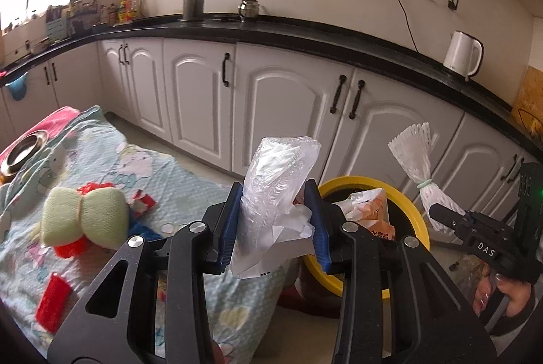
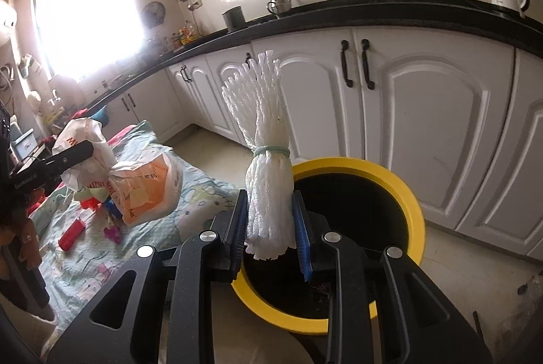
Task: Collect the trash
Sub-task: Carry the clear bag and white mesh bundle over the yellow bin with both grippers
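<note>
Blue-padded and low in the middle of the left wrist view, the left claw (image 1: 276,221) pinches a crumpled plastic bag (image 1: 278,180), clear and white with an orange-printed part hanging behind it. Just right of it in that frame sits the yellow-rimmed bin (image 1: 412,214), dark inside, standing on the floor before the white cabinets (image 1: 281,113).

At the bottom centre of the right wrist view, the right claw (image 2: 269,225) is pressed onto a white foam net bundle (image 2: 268,167), upright and tied at its waist with a pale green band (image 2: 271,149). The bundle stands over the near left edge of the bin's rim (image 2: 356,165).

At the left of both views lies a blue patterned cloth (image 1: 146,167) carrying a pale green sponge bow (image 1: 83,218), a red wrapper (image 1: 52,301) and small red scraps (image 1: 142,203). A white kettle (image 1: 463,53) stands on the black surface (image 1: 305,35) at upper right of the left view.
</note>
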Available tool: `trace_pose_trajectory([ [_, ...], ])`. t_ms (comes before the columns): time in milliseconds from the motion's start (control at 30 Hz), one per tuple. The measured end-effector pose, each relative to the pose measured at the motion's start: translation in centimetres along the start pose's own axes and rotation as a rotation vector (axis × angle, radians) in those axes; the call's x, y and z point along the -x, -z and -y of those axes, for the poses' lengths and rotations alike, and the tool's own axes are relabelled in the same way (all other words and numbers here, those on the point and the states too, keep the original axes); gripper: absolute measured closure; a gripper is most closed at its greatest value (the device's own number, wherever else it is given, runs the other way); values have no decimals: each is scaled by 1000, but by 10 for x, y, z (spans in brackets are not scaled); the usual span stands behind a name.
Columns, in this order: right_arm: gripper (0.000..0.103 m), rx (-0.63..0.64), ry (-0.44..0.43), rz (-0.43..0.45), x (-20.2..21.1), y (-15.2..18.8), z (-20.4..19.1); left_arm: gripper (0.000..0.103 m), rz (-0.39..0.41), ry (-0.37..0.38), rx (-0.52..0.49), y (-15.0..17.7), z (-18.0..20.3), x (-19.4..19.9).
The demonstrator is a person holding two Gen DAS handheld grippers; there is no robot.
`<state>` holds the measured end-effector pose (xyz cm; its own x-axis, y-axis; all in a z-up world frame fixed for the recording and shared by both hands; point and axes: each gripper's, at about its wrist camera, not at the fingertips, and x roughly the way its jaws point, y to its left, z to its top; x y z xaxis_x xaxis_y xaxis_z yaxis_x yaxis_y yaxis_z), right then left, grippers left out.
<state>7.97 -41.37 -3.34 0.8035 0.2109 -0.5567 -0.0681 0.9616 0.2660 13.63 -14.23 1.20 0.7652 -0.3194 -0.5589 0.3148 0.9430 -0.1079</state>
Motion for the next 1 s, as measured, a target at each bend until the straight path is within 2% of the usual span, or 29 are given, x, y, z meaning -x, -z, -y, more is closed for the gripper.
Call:
trace_pose_trajectory([
  [733, 78, -86, 74, -23, -7, 15, 43, 73, -90, 44, -137, 22, 64, -63],
  [1000, 78, -104, 85, -69, -19, 22, 51, 72, -129, 38, -174, 33, 76, -85],
])
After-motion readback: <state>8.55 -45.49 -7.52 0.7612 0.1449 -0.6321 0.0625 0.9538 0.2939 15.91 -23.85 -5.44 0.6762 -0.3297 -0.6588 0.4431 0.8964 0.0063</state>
